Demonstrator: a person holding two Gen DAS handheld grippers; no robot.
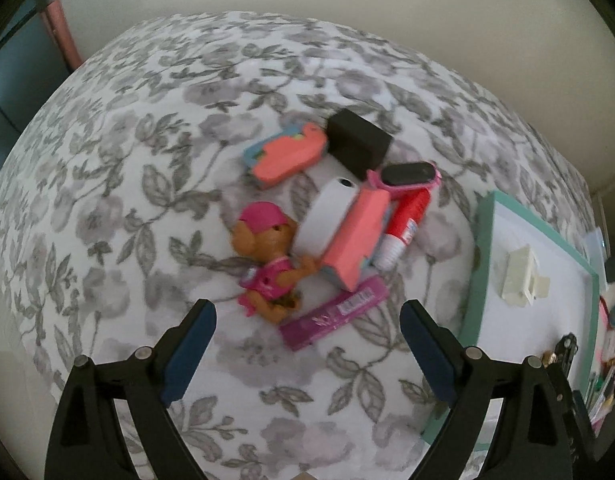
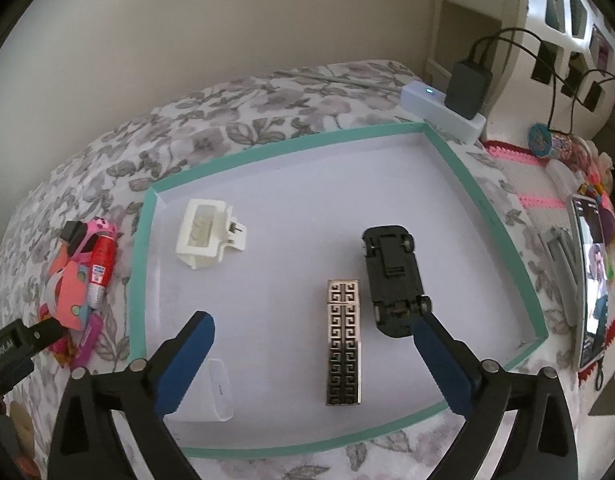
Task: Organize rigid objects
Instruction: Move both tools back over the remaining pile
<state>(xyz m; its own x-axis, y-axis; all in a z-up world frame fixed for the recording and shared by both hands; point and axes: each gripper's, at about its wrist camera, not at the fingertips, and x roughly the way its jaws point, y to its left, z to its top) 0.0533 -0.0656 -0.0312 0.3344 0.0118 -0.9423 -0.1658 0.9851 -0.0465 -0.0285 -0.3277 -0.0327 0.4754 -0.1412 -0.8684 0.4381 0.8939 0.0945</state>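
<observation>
Floral bedspread (image 1: 119, 184) lies bare around the toy pile (image 1: 331, 216) – both grippers (image 1: 307, 344) (image 2: 313, 356) gape empty; teal-rimmed tray (image 2: 139, 264) roomy mid-floor.

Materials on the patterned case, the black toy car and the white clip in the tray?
Patterned case: looks like polished metal, mirror glints on the fret pattern. Toy car: matte black moulded plastic, lying underside up. Hair clip: glossy off-white plastic, probably. Tray: likely cardboard, teal rim.

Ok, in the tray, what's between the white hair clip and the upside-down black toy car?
Only bare white tray floor lies between the hair clip and toy car, in the right wrist view.
</observation>
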